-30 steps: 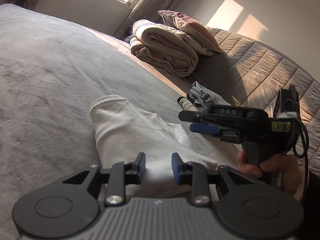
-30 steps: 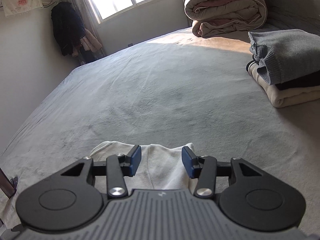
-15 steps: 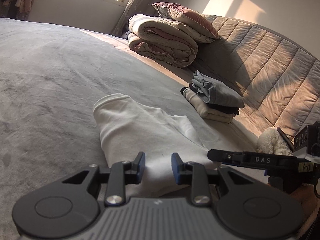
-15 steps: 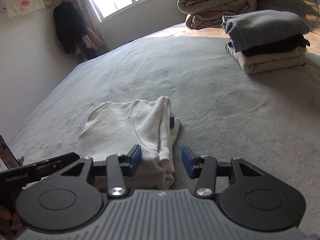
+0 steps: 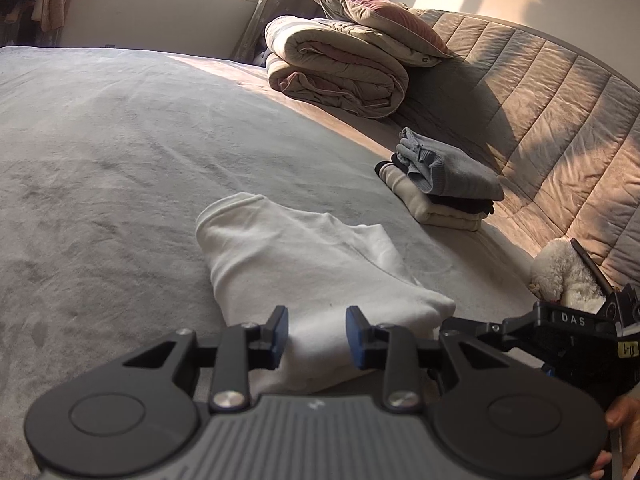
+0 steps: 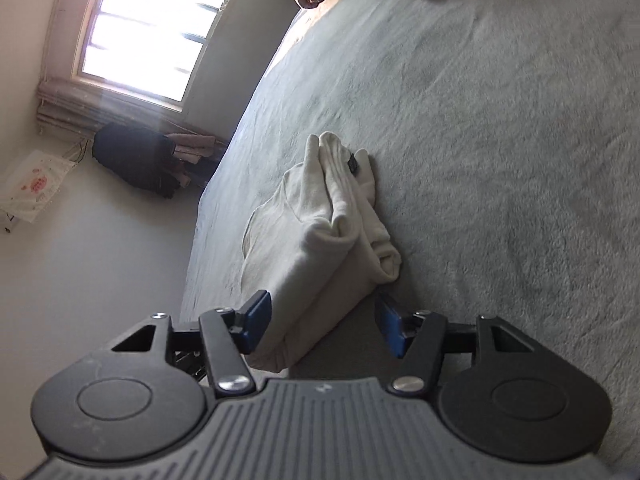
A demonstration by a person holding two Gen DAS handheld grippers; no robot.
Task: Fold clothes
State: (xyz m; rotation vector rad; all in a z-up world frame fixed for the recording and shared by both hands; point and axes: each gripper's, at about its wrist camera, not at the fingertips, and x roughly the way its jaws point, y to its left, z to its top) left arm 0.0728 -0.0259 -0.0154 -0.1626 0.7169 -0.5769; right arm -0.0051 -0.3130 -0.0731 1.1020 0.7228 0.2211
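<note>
As its jaws open, the right claw (image 6: 322, 326) straddles the white garment (image 6: 320, 232).

We count one folded white cotton garment (image 5: 304, 272), one stack (image 5: 444, 192) of three folded clothes, one rolled beige quilt (image 5: 336, 76), one mauve pillow (image 5: 380, 20).

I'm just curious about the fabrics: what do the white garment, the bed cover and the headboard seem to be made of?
White garment: soft matte knit, likely cotton fleece; thick rounded folds, ribbed hem.
Bed cover: grey plush, probably fleece or short velvet; brushed marks show in the nap.
Headboard: quilted padded fabric with a slight sheen; stitched channels catch sunlight. Exact fibre unclear.
</note>
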